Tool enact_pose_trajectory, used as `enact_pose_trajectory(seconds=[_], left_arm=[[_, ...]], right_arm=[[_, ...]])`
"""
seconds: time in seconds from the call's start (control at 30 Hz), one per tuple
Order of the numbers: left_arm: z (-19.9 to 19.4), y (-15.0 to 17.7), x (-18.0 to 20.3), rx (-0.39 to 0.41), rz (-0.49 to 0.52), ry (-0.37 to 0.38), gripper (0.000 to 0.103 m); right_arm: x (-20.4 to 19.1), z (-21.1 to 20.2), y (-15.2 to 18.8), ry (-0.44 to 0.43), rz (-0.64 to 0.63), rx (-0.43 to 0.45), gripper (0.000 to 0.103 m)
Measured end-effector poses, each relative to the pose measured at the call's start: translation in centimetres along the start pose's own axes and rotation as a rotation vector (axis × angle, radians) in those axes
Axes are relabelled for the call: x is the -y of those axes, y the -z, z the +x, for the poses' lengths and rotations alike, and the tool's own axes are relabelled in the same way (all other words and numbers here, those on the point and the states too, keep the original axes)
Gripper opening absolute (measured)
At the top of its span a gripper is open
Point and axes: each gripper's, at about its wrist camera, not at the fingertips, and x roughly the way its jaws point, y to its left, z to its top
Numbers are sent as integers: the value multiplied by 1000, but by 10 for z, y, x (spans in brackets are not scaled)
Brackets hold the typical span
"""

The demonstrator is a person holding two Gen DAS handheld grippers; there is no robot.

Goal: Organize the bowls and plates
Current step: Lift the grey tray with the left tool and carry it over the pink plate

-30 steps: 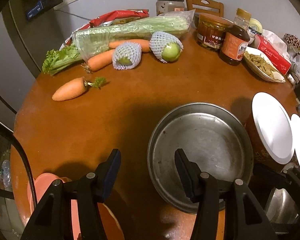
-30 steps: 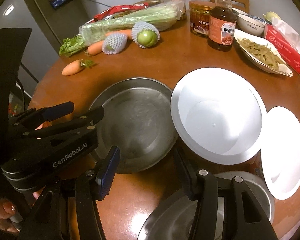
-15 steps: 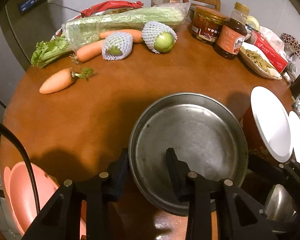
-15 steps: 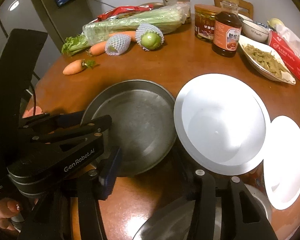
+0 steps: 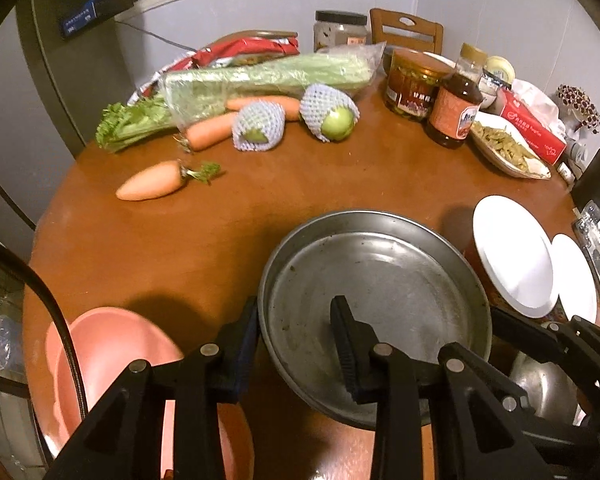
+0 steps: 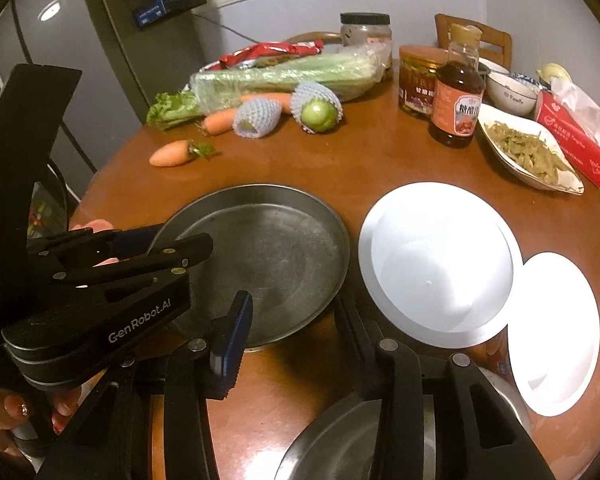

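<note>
Sitting at far left near the table (image 5: 340,168) edge: a pink bowl (image 5: 112,356). Straddling the near rim of the steel pan (image 5: 380,280): the left claw (image 5: 296,344), nearly closed, one finger outside the wall, one inside, apparently gripping and beginning a lift. Hovering lower right over a second steel bowl (image 6: 356,440): the right claw (image 6: 292,344), jaws closing, nothing visibly pinched between them. Waiting further right: a large white plate (image 6: 440,264) and a small white plate (image 6: 552,336). Likely calling next for raising the pan level and stacking it with like pieces.
</note>
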Motion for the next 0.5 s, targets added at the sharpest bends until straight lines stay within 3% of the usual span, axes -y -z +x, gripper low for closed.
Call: enact_pose_trajectory(seconds=[0.5], left_arm=[[-57, 14, 0, 100, -2, -40, 36]], right_arm=[[-19, -45, 9, -34, -29, 86, 44]])
